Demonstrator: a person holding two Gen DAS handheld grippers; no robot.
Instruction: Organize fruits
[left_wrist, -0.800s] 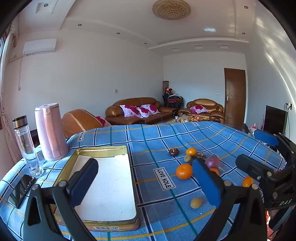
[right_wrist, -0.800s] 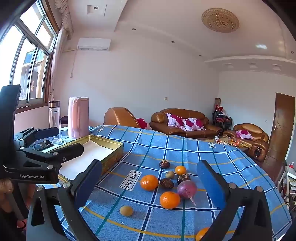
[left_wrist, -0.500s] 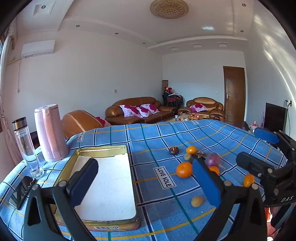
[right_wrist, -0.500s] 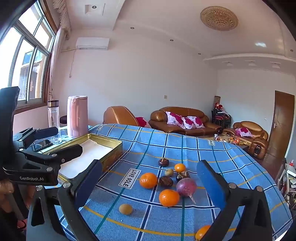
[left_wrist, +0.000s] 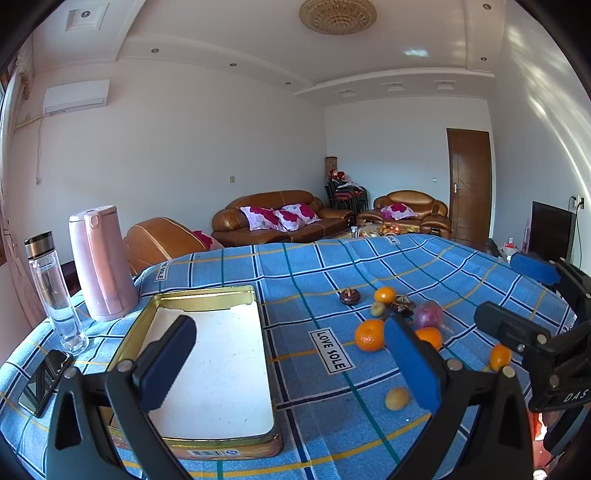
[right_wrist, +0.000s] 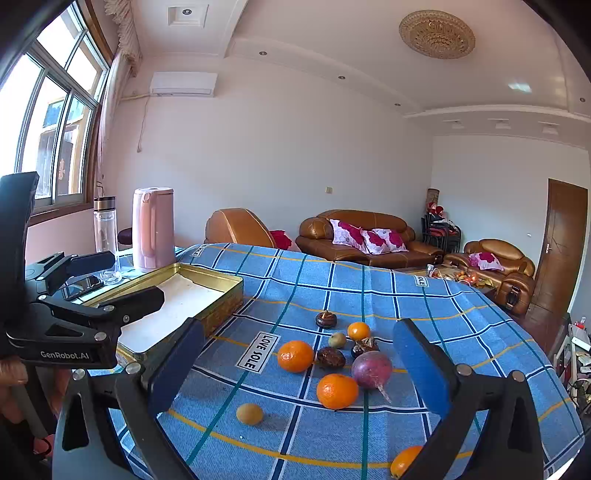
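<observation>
Several fruits lie loose on the blue checked tablecloth (right_wrist: 461, 321): oranges (right_wrist: 294, 355) (right_wrist: 337, 390) (left_wrist: 369, 335), a purple round fruit (right_wrist: 371, 369) (left_wrist: 427, 314), dark brown fruits (right_wrist: 331, 357) (left_wrist: 349, 296), a small yellow fruit (right_wrist: 250, 413) (left_wrist: 397, 398). A shallow gold tin tray (left_wrist: 125, 339) (right_wrist: 221, 295) with a white floor sits to their left, holding nothing. My left gripper (left_wrist: 291, 373) hovers open over the tray's near right side. My right gripper (right_wrist: 295, 373) stands open above the fruits, nothing between its fingers. It also shows at the left wrist view's right edge, as the right gripper (left_wrist: 532, 336).
A pink kettle (left_wrist: 101, 262), a clear bottle (left_wrist: 53, 295) and a phone (left_wrist: 44, 376) stand left of the tray. One orange (right_wrist: 404, 459) lies near the table's front edge. Sofas (left_wrist: 280, 218) sit beyond the table. A hand (right_wrist: 11, 387) holds the left gripper's handle.
Both views have shifted only slightly; the fruits and tray sit where they were. Both grippers stay wide open.
</observation>
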